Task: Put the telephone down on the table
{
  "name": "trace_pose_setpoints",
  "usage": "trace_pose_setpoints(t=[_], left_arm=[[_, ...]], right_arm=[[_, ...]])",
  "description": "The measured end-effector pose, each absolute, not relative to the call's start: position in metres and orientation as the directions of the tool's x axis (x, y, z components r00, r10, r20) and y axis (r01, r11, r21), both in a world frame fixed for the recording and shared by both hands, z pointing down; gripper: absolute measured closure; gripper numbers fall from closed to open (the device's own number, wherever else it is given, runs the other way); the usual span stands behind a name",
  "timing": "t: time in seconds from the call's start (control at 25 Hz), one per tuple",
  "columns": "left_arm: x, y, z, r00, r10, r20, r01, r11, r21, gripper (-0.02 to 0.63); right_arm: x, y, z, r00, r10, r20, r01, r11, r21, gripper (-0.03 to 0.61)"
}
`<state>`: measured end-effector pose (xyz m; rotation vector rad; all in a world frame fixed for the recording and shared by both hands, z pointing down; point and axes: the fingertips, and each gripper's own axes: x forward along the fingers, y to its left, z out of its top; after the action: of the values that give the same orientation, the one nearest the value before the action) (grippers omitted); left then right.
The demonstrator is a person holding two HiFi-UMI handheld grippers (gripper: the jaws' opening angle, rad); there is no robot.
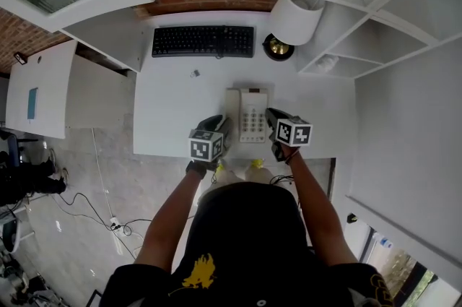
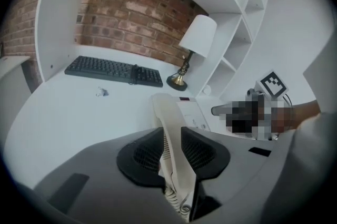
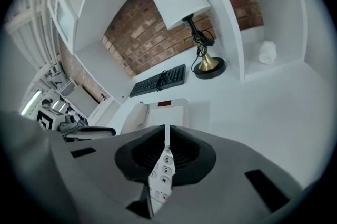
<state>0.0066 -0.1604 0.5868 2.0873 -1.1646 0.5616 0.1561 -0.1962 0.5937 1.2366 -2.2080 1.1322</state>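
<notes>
A cream telephone (image 1: pixel 247 114) sits near the front edge of the white table (image 1: pixel 173 103), its handset along its left side. My left gripper (image 1: pixel 225 131) is shut on the handset (image 2: pixel 171 136), whose coiled cord shows below the pads. My right gripper (image 1: pixel 273 123) is shut on the right edge of the telephone's base by the keypad (image 3: pixel 160 173). In the right gripper view the handset (image 3: pixel 134 117) lies left of the base.
A black keyboard (image 1: pixel 203 40) lies at the back of the table, with a white-shaded lamp (image 1: pixel 296 18) on a brass base to its right. A small scrap (image 1: pixel 194 72) lies mid-table. White shelves (image 1: pixel 375 38) rise on the right. Cables run over the floor (image 1: pixel 86 204).
</notes>
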Motion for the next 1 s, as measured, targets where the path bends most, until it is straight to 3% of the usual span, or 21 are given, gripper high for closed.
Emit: trace_pose_setpoints(t=[0.24,0.6,1.0], left_arm=[[-0.007,-0.162,0.558,0.492,-0.66,0.568,-0.87,-0.365,0.33,0.595],[0.004,-0.158,0.521,0.505,-0.691,0.518,-0.861,-0.447,0.243,0.595],[0.007,-0.155,0.476,0.526,-0.733,0.431,-0.849,-0.484,0.212,0.597]], right_arm=[[0.143,-0.193,0.556,-0.531,-0.601,0.597,-0.843,0.448,-0.299,0.582],[0.133,-0.182,0.516,-0.592,-0.611,0.526,-0.791,0.564,-0.236,0.583],[0.132,-0.181,0.466,-0.56,-0.698,0.445,-0.808,0.58,-0.107,0.583]])
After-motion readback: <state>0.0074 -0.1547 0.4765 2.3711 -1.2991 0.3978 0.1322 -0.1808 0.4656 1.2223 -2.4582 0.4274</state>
